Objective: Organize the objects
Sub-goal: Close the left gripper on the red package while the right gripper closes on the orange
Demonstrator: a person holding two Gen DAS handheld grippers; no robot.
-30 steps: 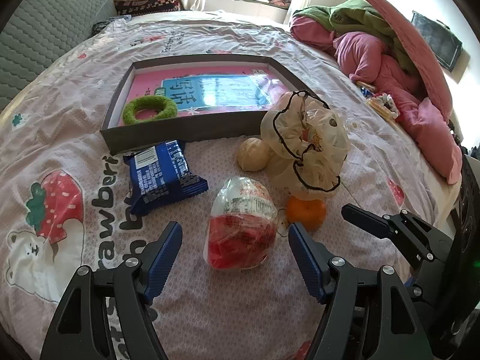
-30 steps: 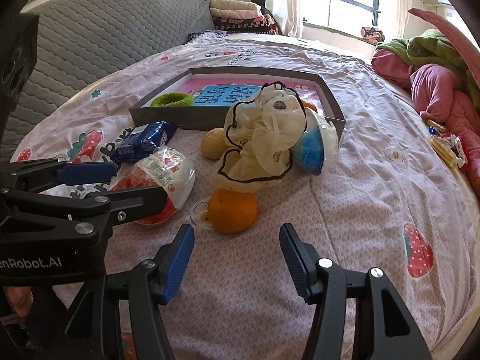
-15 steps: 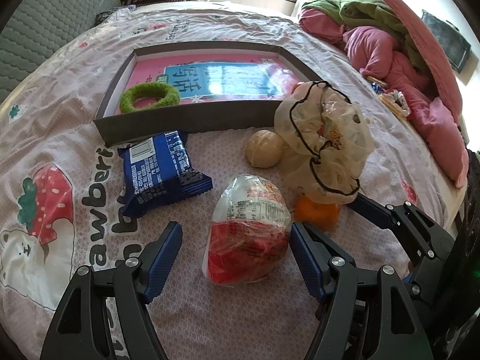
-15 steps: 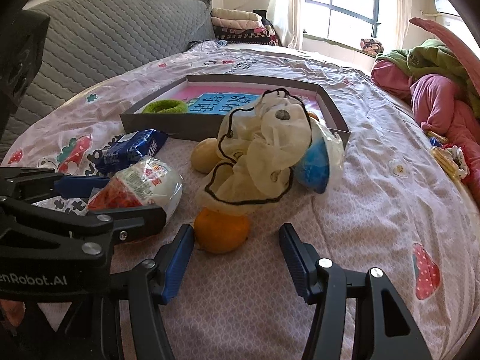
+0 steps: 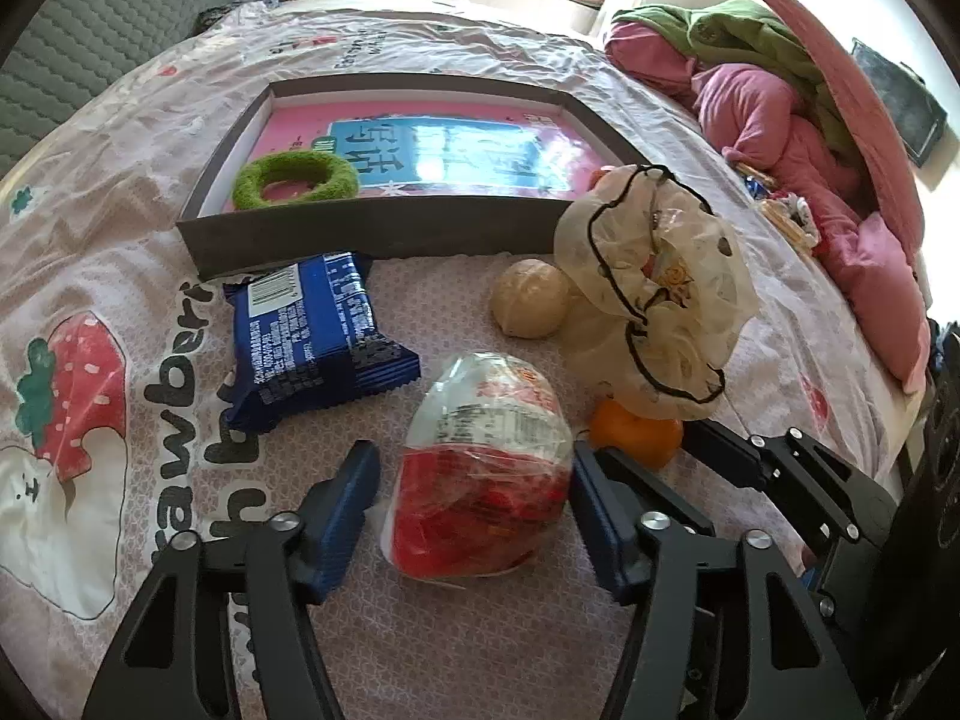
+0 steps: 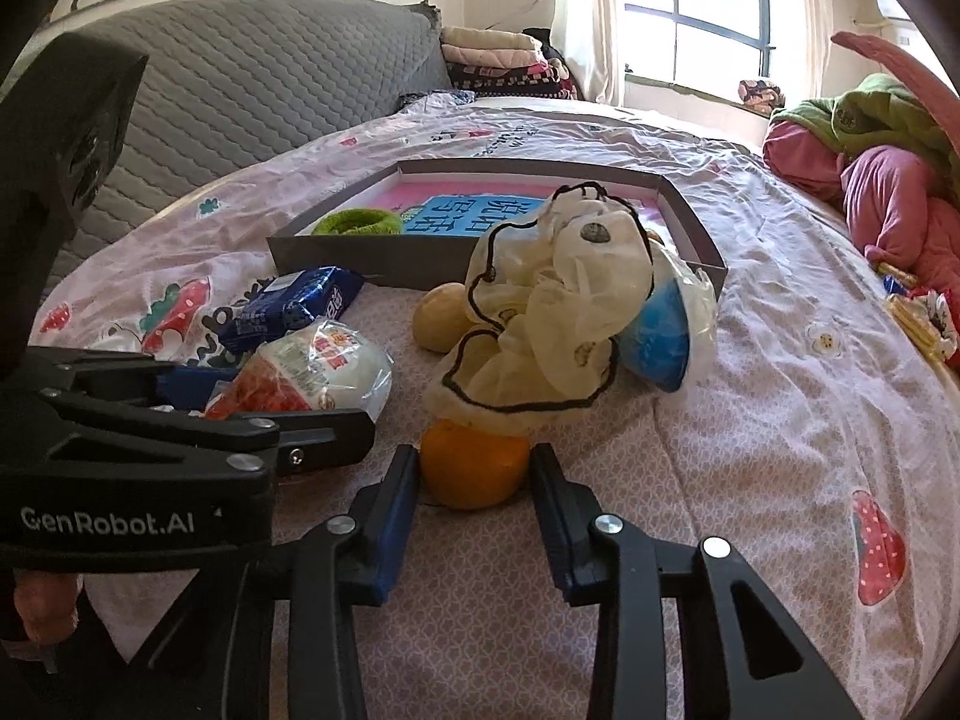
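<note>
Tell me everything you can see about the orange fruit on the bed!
The orange is small, round and bright, with smooth, slightly shiny peel. It lies on the pink patterned bedsheet, tucked under the edge of the crumpled cream plastic bag, which hangs over its top. The right gripper has just been closing around it: a blue pad sits tight against each side. In the left wrist view only part of it peeks out beneath the bag.

Bed (image 5: 540,630) carries tray (image 5: 372,234), blue packet (image 5: 312,336), orange (image 6: 471,471).
</note>
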